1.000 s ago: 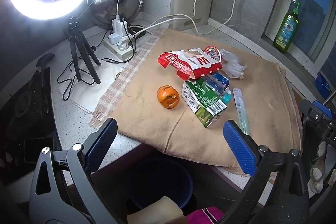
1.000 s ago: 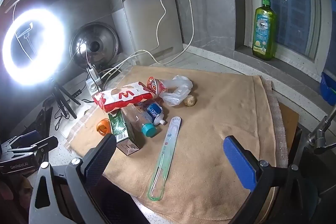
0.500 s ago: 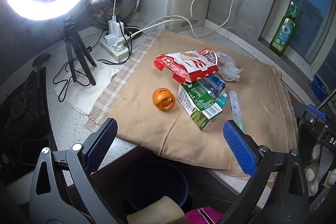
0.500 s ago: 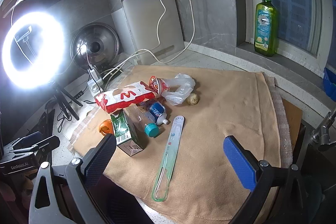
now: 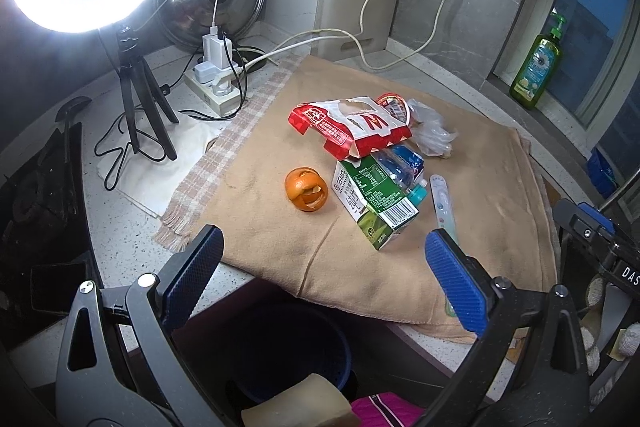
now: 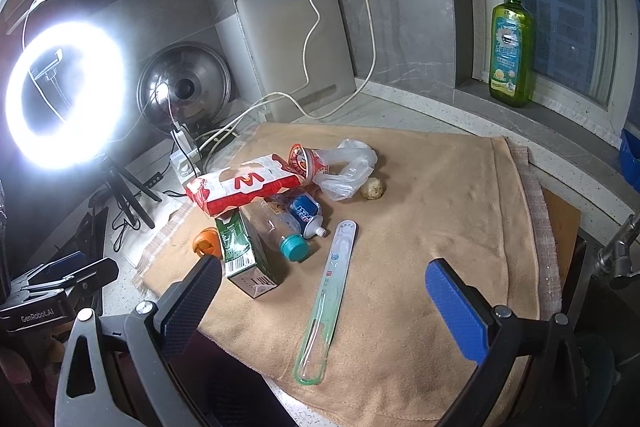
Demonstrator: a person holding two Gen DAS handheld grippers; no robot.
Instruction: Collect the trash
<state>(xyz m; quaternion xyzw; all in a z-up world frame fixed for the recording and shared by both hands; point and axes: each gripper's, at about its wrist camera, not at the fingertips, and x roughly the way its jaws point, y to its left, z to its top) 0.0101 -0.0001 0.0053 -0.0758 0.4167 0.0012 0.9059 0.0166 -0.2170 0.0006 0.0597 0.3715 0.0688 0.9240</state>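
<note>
— Centre frame in the left wrist view, what have we got?
— Trash piled on a tan towel (image 5: 460, 227) over the desk (image 5: 132, 227): red torn carton (image 5: 352, 131) on top, green carton (image 5: 372, 203) under it, orange peel (image 5: 306, 189) just left, plastic bottle (image 6: 280, 227) alongside
— And the left hand-held gripper (image 5: 320, 271)?
— Bottom of frame, jaws spread wide, holding nothing, above a dark bucket (image 5: 288, 351)
— Right wrist view?
— Right hand-held gripper (image 6: 320, 295) also wide open and empty; a clear toothbrush case (image 6: 326, 301) lies between its fingers, toothpaste tube (image 6: 306, 215) and plastic bag (image 6: 348, 167) beyond
</note>
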